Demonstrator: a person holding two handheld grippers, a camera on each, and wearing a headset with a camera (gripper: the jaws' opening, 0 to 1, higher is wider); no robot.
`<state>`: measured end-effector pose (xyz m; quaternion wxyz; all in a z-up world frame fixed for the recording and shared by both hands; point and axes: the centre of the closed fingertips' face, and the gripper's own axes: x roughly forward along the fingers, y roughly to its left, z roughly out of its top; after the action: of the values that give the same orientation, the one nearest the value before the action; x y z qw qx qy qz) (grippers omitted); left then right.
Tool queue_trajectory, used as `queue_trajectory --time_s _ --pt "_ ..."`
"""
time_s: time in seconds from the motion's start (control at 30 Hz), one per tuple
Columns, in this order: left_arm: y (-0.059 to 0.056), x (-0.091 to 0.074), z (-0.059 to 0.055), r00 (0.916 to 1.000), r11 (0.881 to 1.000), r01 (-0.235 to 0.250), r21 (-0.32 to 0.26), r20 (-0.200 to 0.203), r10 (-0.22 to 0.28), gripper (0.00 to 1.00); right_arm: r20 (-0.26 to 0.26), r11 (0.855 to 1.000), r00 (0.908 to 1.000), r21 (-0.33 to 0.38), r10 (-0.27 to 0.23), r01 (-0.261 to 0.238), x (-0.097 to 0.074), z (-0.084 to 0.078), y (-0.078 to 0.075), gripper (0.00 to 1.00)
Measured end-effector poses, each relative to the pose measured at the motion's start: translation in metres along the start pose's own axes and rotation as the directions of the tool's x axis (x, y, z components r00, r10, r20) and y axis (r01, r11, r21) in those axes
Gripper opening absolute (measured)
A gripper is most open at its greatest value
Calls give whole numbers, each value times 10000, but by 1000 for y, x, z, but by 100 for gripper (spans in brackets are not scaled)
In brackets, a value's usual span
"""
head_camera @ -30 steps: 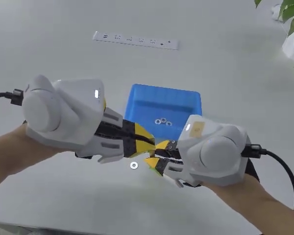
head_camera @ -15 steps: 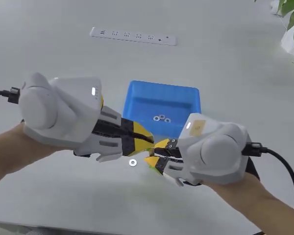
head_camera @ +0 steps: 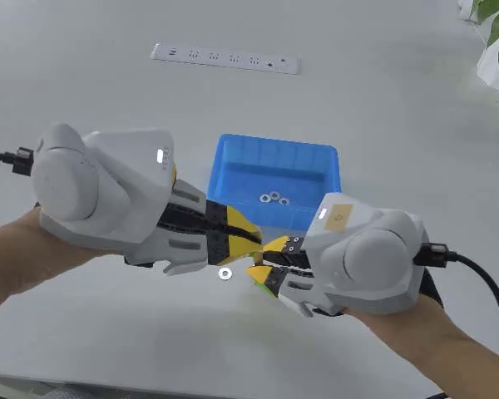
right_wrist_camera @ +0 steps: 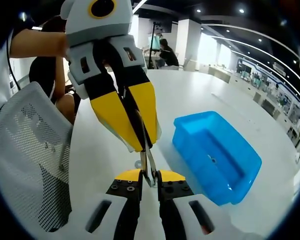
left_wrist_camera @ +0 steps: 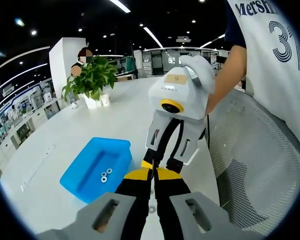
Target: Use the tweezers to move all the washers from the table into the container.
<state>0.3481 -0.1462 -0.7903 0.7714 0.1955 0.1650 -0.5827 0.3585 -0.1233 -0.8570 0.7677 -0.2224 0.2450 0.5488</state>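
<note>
- Washers: one flat metal washer lies on the table, three washers in the far blue container.
- Our right gripper view adds thin steel tweezers, pinched by left gripper and right gripper.

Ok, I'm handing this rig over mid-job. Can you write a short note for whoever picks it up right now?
Left tool: shut on the tweezers, facing the right tool tip to tip.
Right tool: looks shut on the same tweezers at their other end.
Things: the blue container sits just beyond the tools. One washer lies on the table under the tool tips, on the near side of the container.
Done: three washers are in the container.
Left: pick up the washer on the table with the tweezers and drop it in.
</note>
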Motion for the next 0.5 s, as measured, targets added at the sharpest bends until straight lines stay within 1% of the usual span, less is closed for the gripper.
queue_trajectory --time_s 0.2,0.4,0.5 --pt "1 0 1 10000 10000 -8 -15 40 8 5 20 10000 10000 -2 36 -36 2 2 0 13" --pt "2 0 0 10000 10000 -11 -91 70 11 5 -10 10000 10000 3 17 -17 1 0 -1 13" --pt "1 1 -1 10000 10000 25 -78 17 -25 5 -17 10000 10000 72 28 -28 2 -1 -1 13"
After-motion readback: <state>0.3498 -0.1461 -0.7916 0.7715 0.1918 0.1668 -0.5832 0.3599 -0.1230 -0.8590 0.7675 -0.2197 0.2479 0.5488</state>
